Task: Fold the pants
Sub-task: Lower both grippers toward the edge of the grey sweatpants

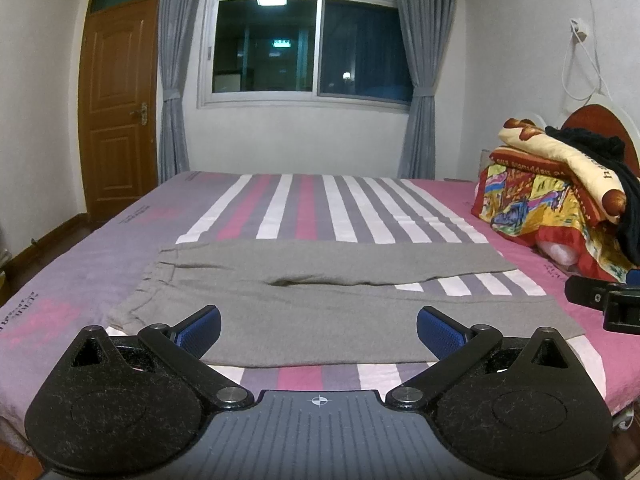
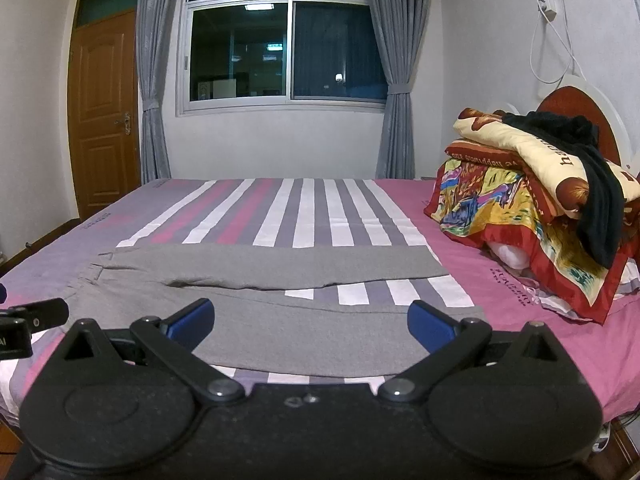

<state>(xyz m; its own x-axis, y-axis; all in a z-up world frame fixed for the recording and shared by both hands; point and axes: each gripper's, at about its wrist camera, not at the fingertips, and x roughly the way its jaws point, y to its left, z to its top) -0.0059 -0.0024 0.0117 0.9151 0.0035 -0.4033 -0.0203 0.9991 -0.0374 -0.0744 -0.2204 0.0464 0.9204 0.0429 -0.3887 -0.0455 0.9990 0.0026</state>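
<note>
Grey pants (image 1: 328,300) lie flat across the striped bed (image 1: 304,204), waistband at the left, the two legs spread apart toward the right. In the right wrist view the pants (image 2: 272,312) fill the foreground the same way. My left gripper (image 1: 319,330) hovers open over the near leg, nothing between its blue pads. Further right, my right gripper (image 2: 310,326) is open too, above the near leg toward its cuff end. Each gripper shows at the edge of the other's view: the right one (image 1: 608,300), the left one (image 2: 28,324).
A pile of colourful quilts (image 2: 532,200) with a black garment (image 2: 592,176) on top sits at the bed's head, at the right. Beyond the bed are a window with grey curtains (image 1: 304,40) and a wooden door (image 1: 120,108) at the left.
</note>
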